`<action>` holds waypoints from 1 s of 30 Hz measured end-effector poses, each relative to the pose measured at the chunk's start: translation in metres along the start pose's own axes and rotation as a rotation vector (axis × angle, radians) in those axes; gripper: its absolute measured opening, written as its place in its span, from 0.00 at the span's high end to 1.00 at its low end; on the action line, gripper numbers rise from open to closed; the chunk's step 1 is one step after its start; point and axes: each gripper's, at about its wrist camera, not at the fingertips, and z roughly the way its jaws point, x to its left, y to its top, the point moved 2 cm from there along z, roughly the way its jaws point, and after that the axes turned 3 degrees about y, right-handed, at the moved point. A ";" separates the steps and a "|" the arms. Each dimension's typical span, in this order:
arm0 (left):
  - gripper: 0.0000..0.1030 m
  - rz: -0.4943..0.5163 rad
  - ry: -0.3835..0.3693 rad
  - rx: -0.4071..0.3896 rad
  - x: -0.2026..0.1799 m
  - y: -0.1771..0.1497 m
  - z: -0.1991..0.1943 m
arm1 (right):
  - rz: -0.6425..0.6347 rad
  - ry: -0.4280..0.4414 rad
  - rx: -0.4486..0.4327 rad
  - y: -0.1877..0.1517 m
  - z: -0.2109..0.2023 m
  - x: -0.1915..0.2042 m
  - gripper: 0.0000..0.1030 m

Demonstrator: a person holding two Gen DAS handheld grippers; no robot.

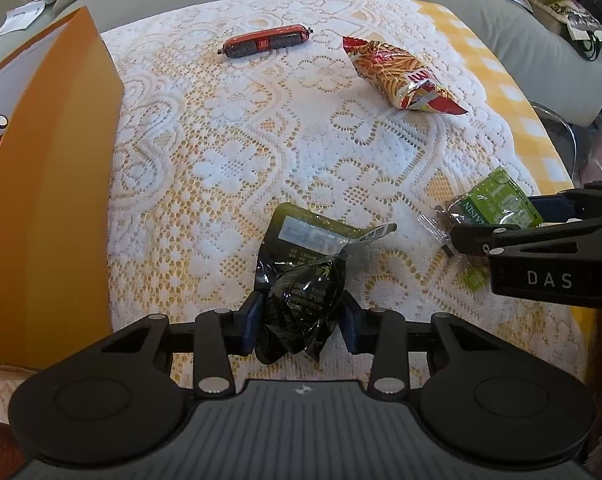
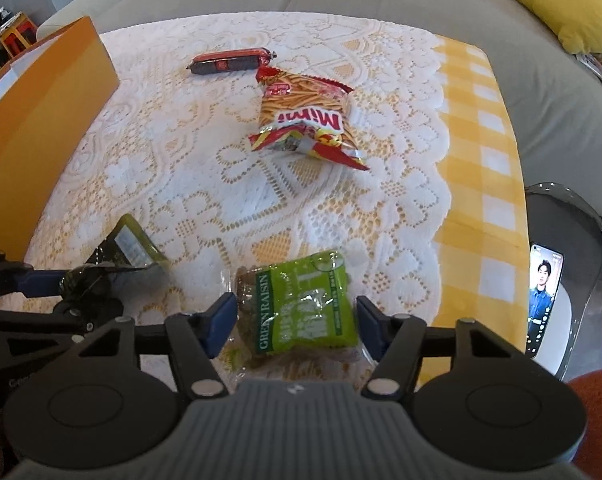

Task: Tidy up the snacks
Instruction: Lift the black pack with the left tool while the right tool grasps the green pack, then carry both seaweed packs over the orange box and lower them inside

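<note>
Since both snacks sit at the bottom of each view, the left claw [image 1: 301, 316] is pinching the crumpled black pouch [image 1: 301, 280], while the right claw [image 2: 297, 324] sits wide around the green raisin pack [image 2: 305, 308] on the lace surface [image 2: 341, 220], probably lining up grabs for the orange box [image 1: 57, 184].

You can read "GREENRAISIN" in white capitals along the edge of the flat green plastic snack packet [image 2: 307, 306]. The crinkled red and yellow foil bag of stick snacks [image 2: 305, 118] shows "Mimi", upside down to you. White letters "DAS" stand on the black body of the right gripper [image 1: 497, 226]. The glossy black pouch [image 1: 301, 276] carries print too small to read.
</note>
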 end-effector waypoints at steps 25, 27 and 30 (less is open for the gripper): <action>0.58 -0.117 -0.035 -0.057 0.016 -0.007 -0.051 | -0.050 -0.038 -0.136 -0.004 -0.051 0.014 0.73; 0.58 -0.126 -0.032 -0.066 0.018 -0.006 -0.057 | -0.059 -0.016 -0.165 -0.003 -0.060 0.019 0.74; 0.58 -0.149 -0.039 -0.094 0.022 -0.005 -0.069 | -0.048 0.037 -0.206 -0.001 -0.073 0.021 0.74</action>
